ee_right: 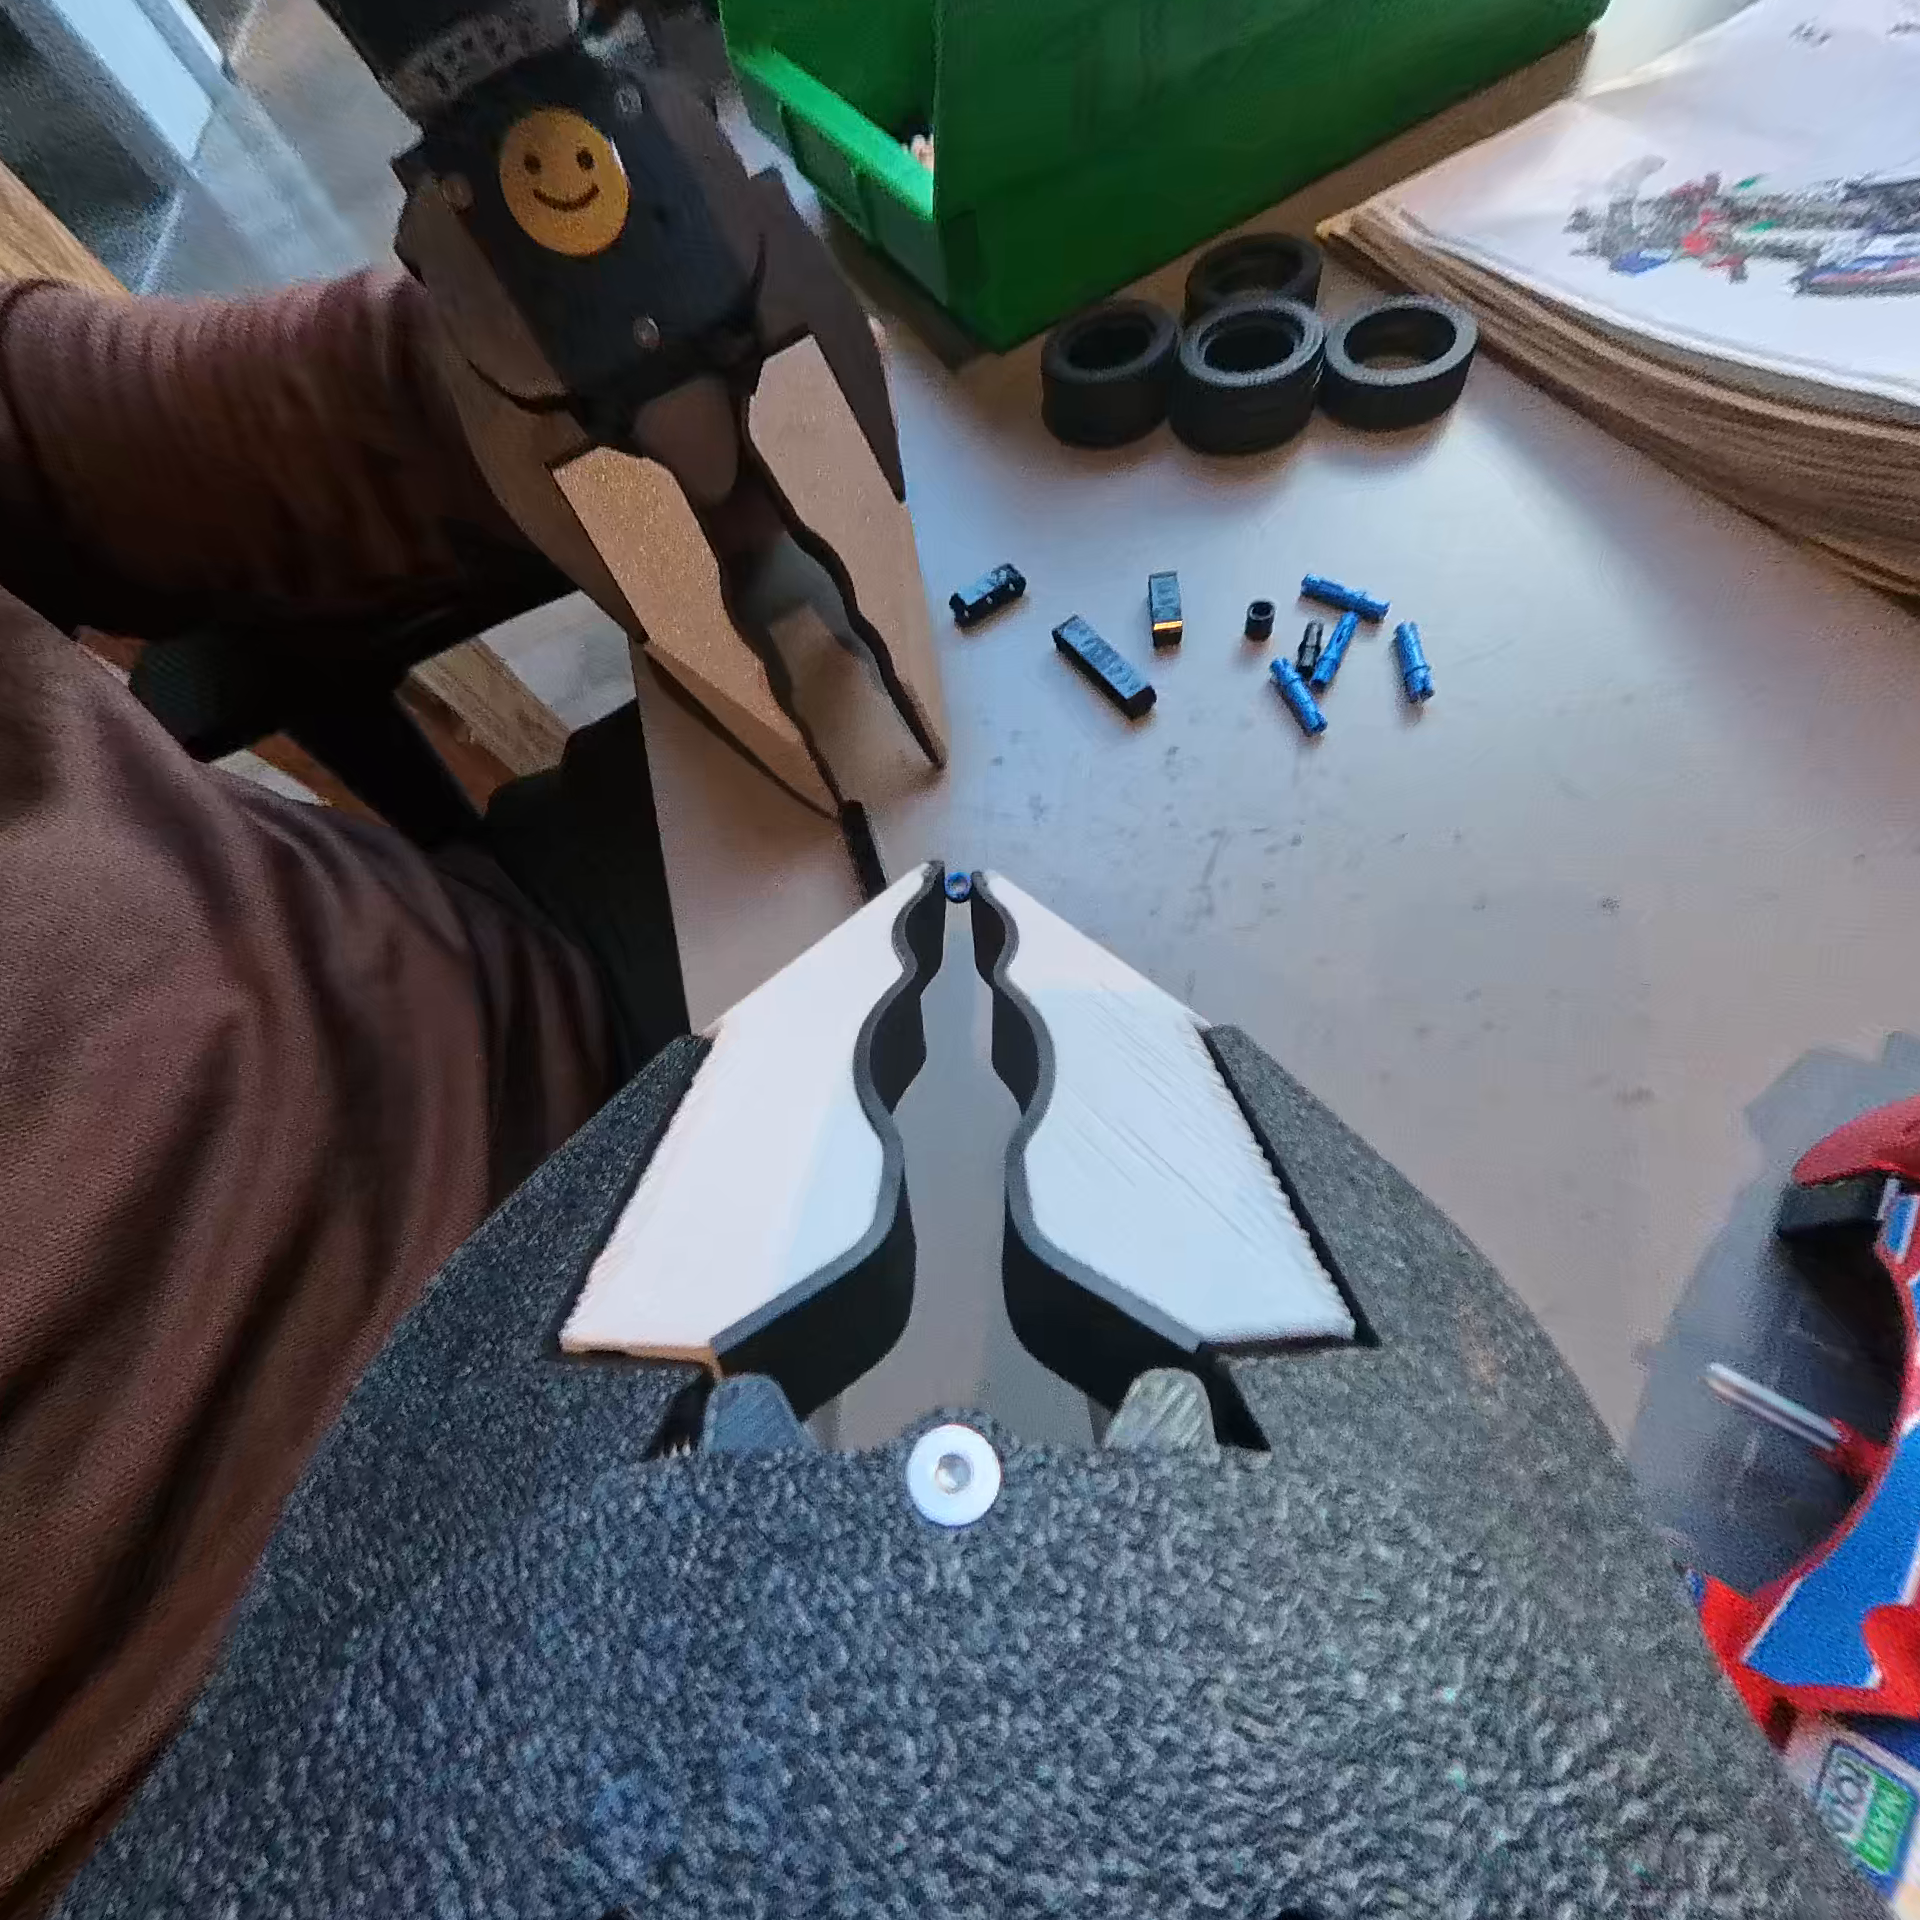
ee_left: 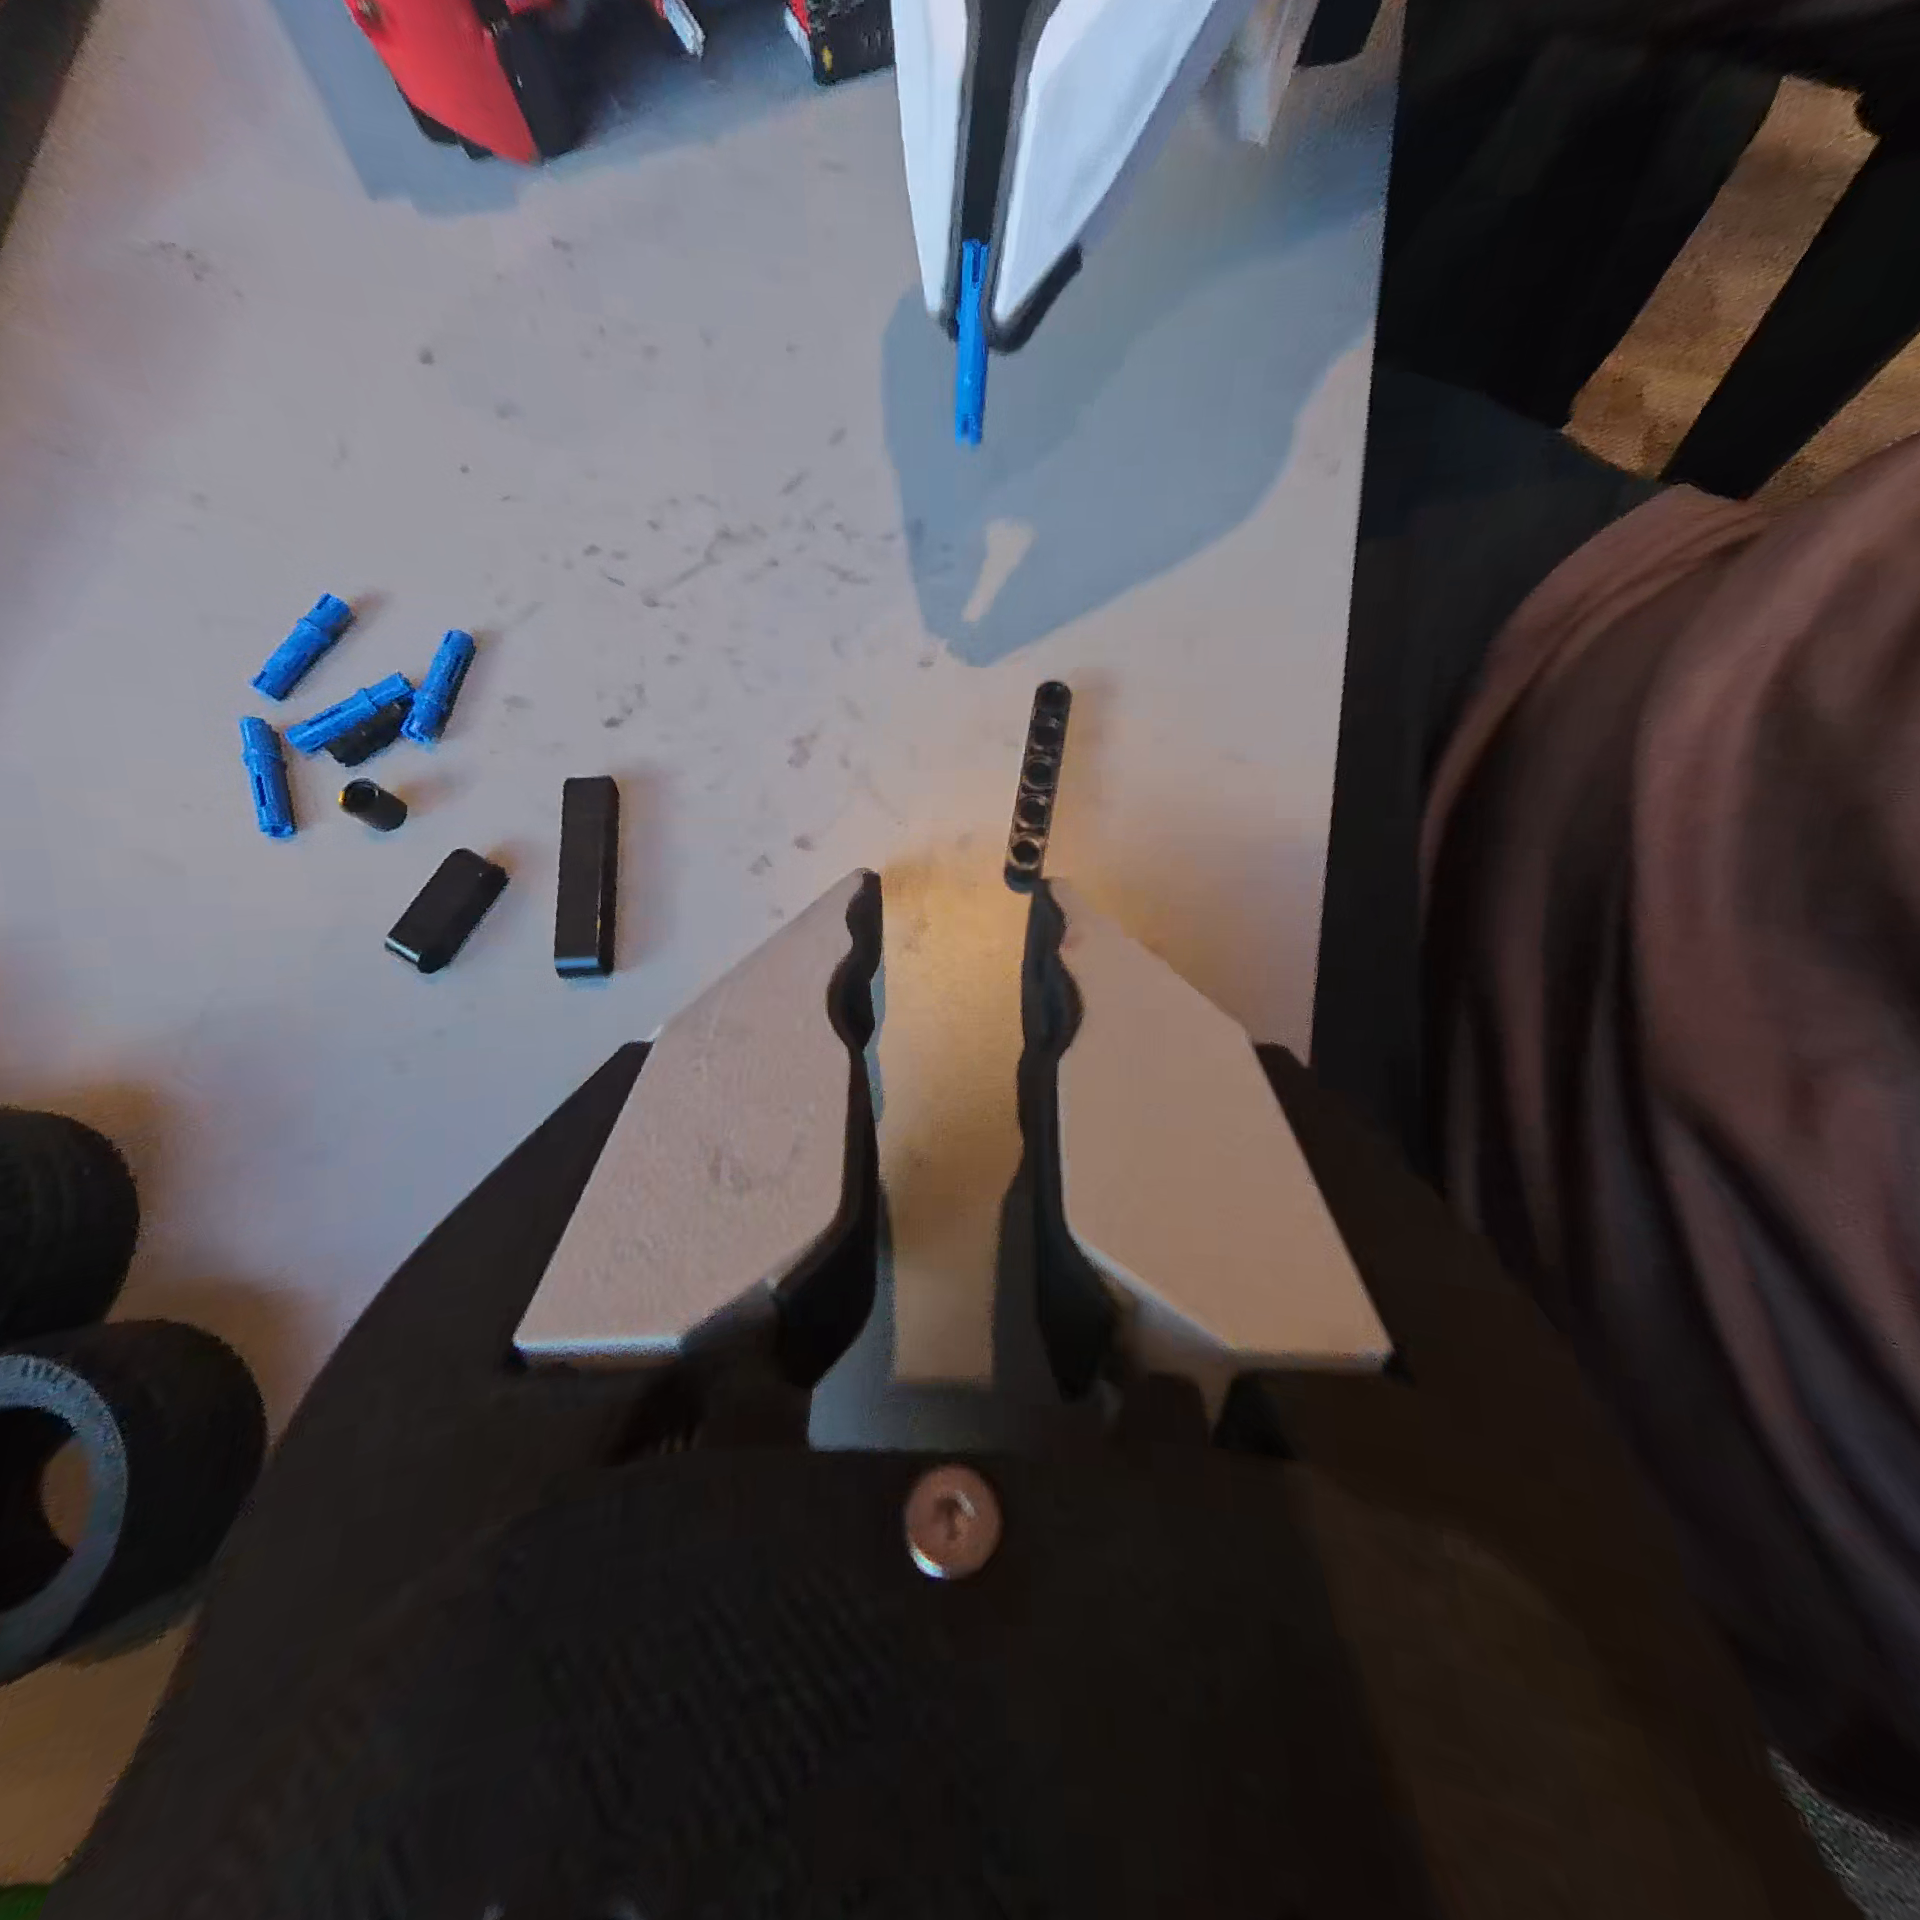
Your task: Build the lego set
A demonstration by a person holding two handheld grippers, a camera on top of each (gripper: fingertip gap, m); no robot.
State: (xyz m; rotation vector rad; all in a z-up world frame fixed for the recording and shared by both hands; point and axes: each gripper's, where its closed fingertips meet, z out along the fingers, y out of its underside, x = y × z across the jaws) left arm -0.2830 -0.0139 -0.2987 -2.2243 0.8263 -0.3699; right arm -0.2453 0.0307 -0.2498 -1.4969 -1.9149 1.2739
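The left gripper [ee_left: 961, 888], with pale wedge-shaped fingers lined in black, hovers low over the pale grey table [ee_left: 623, 468] with its fingers parted and nothing between them. Just beyond its right fingertip lies a thin black Lego beam with a row of round holes [ee_left: 1037, 784], flat on the table near the table's edge.

The right gripper [ee_right: 957, 883], white-fingered with a black textured body, has its fingers closed almost together at the tips, pinching a long blue Lego pin [ee_left: 970, 343]. In the left wrist view the pin sticks out past the fingertips, raised above the table and well apart from the beam.

To the side lies a loose cluster of blue Lego pins [ee_left: 358, 707] and small black Lego pieces [ee_left: 587, 878], well apart from both grippers. Four black rubber tyres [ee_right: 1252, 348] stand near a green box [ee_right: 1091, 135], beside a stack of paper with an instruction booklet on top [ee_right: 1714, 239]. A partly built red and blue Lego car [ee_right: 1849, 1538] sits at the table's near side.
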